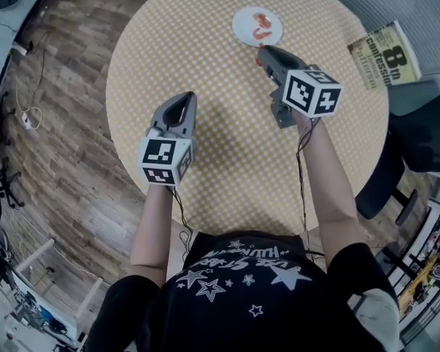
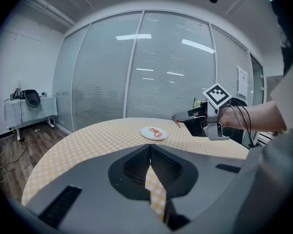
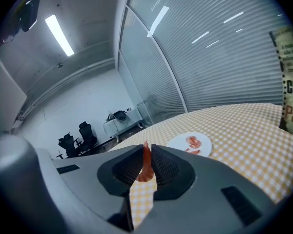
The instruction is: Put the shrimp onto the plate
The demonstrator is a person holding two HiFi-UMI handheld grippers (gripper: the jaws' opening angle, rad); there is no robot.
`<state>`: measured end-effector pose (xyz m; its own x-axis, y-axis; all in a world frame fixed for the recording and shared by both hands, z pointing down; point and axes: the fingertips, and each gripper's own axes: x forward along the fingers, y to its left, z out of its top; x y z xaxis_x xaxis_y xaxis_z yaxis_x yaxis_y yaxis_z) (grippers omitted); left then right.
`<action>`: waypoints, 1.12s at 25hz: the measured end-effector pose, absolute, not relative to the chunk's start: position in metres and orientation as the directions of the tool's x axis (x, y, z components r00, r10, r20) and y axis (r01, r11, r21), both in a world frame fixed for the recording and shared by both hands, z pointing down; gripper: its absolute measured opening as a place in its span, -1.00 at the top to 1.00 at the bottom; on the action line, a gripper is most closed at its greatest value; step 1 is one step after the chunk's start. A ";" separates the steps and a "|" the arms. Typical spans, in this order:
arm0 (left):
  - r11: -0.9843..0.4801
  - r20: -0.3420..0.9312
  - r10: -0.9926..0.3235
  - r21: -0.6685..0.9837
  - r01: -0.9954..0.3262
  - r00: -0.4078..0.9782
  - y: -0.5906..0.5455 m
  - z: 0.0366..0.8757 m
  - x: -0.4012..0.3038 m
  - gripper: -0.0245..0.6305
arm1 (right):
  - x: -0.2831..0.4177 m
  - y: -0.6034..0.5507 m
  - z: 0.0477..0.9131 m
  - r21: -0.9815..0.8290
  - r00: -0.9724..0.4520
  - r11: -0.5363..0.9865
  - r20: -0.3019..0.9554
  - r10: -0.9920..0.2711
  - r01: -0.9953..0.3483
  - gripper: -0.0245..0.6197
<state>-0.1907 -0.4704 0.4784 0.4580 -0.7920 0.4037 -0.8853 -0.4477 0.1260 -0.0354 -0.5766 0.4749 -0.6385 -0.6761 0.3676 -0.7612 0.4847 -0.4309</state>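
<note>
A white plate sits at the far side of the round checked table, with orange shrimp lying on it. My right gripper hovers just short of the plate, shut on another shrimp that stands upright between the jaws; the plate lies ahead to the right. My left gripper hangs over the table's left middle, shut with nothing in it. In the left gripper view the plate lies ahead, and the right gripper shows a bit of orange at its tip.
A printed paper lies at the table's far right edge. A dark office chair stands to the right of the table. Wooden floor with cables lies to the left.
</note>
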 end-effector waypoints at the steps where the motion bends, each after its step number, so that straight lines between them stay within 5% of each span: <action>1: -0.446 0.404 -0.793 0.126 -0.886 0.457 -0.475 0.479 -0.191 0.91 | -0.035 -0.584 0.478 -0.428 -0.636 0.482 0.374 -0.675 -0.764 0.78; 28: -0.443 0.446 -0.766 0.156 -0.883 0.463 -0.531 0.533 -0.193 0.91 | -0.065 -0.716 0.570 -0.151 -0.486 0.520 0.632 -0.603 -0.841 0.77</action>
